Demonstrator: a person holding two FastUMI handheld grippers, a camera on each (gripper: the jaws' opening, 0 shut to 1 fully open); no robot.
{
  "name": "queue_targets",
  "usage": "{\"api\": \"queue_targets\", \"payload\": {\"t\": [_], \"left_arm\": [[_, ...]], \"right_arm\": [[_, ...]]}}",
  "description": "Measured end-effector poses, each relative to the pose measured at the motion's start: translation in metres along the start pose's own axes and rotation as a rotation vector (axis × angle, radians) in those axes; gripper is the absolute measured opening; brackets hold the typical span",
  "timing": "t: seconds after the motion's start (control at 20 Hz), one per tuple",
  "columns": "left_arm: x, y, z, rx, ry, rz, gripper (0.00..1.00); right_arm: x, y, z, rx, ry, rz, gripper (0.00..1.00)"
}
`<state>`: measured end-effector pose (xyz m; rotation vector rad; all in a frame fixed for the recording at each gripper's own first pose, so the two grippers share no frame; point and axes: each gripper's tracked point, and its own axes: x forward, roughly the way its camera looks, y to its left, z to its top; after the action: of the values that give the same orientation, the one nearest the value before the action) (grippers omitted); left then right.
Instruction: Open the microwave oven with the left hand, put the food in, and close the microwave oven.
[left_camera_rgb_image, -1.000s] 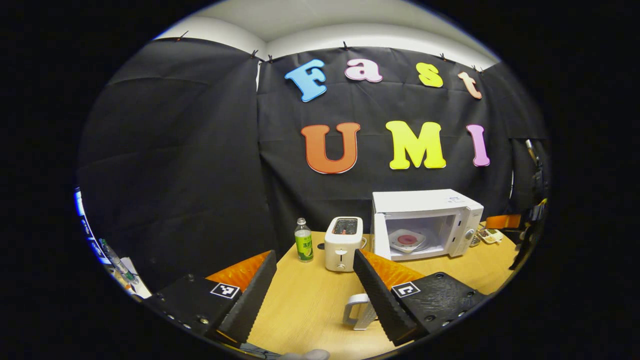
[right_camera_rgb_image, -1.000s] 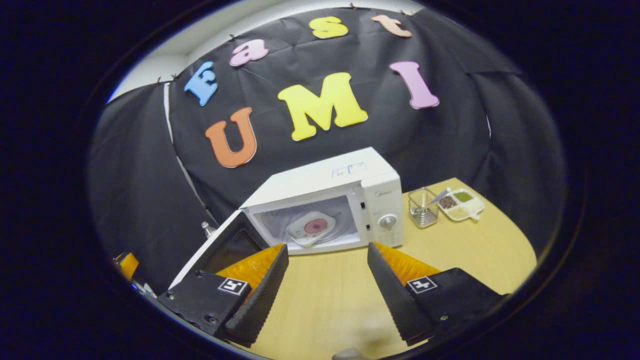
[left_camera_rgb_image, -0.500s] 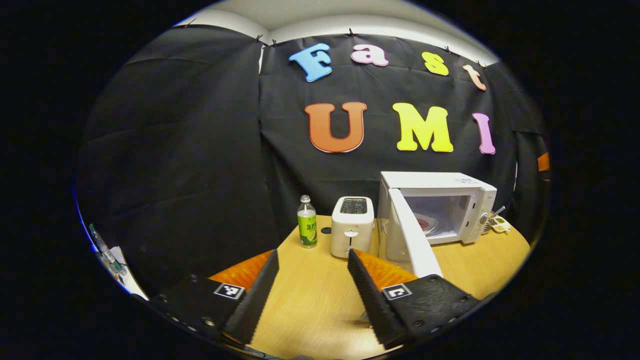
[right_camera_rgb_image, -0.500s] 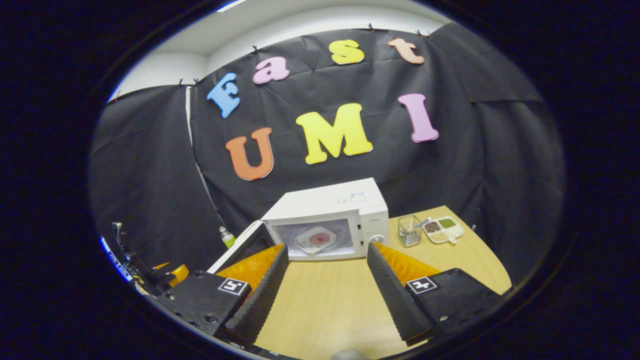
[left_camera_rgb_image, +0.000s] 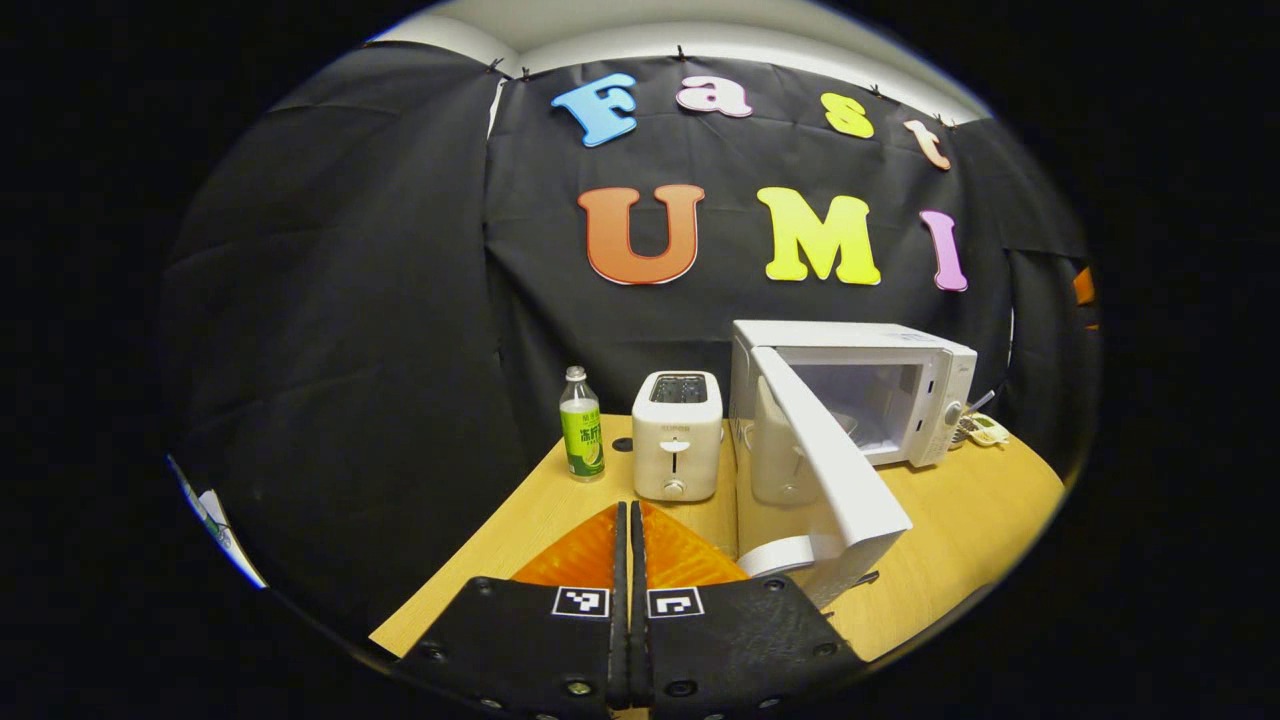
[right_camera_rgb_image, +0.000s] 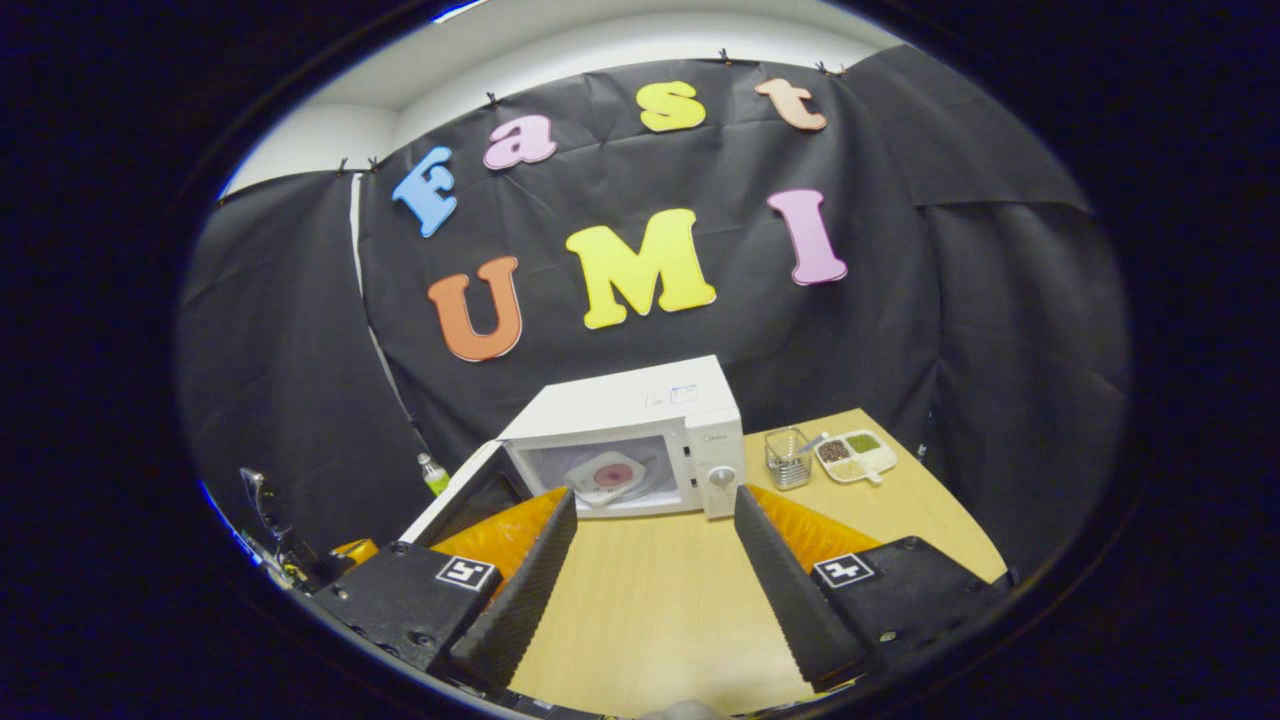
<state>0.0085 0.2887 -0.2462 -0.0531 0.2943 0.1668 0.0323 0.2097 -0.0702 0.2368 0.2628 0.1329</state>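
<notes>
The white microwave (left_camera_rgb_image: 880, 375) stands at the back of the wooden table (left_camera_rgb_image: 960, 520). Its door (left_camera_rgb_image: 835, 480) hangs open toward me, the handle (left_camera_rgb_image: 785, 553) at its near end. My left gripper (left_camera_rgb_image: 630, 515) is shut with nothing between its fingers, just left of the handle and apart from it. In the right gripper view the microwave (right_camera_rgb_image: 640, 420) holds a white plate with a red food item (right_camera_rgb_image: 605, 475), and the door (right_camera_rgb_image: 455, 495) stands open at the left. My right gripper (right_camera_rgb_image: 655, 505) is open and holds nothing, low over the table in front of the oven.
A white toaster (left_camera_rgb_image: 678, 435) and a green-labelled bottle (left_camera_rgb_image: 580, 438) stand left of the microwave. Right of it are a glass holder (right_camera_rgb_image: 787, 458) and a divided dish of grains (right_camera_rgb_image: 855, 455). Bare tabletop (right_camera_rgb_image: 650, 600) lies in front of the oven.
My left gripper's fingers have closed together and it has shifted to the left of the open door. The right gripper has drawn back a little from the microwave.
</notes>
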Motion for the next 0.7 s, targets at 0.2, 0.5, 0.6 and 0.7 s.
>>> {"api": "queue_targets", "payload": {"t": [0.2,0.5,0.6,0.7], "left_arm": [[0.004,-0.007,-0.011,-0.016,0.013,-0.024,0.0],[0.008,-0.027,-0.035,-0.015,0.039,-0.056,0.0],[0.011,-0.032,-0.044,0.006,0.054,-0.06,0.0],[0.009,-0.042,-0.048,-0.013,0.064,-0.076,0.0]], "right_arm": [[-0.009,-0.005,-0.006,0.002,0.023,-0.007,0.91],[-0.021,-0.016,-0.015,-0.008,0.056,-0.027,1.0],[-0.024,-0.018,-0.017,-0.003,0.063,-0.02,1.0],[-0.026,-0.025,-0.016,-0.005,0.065,-0.025,1.0]]}}
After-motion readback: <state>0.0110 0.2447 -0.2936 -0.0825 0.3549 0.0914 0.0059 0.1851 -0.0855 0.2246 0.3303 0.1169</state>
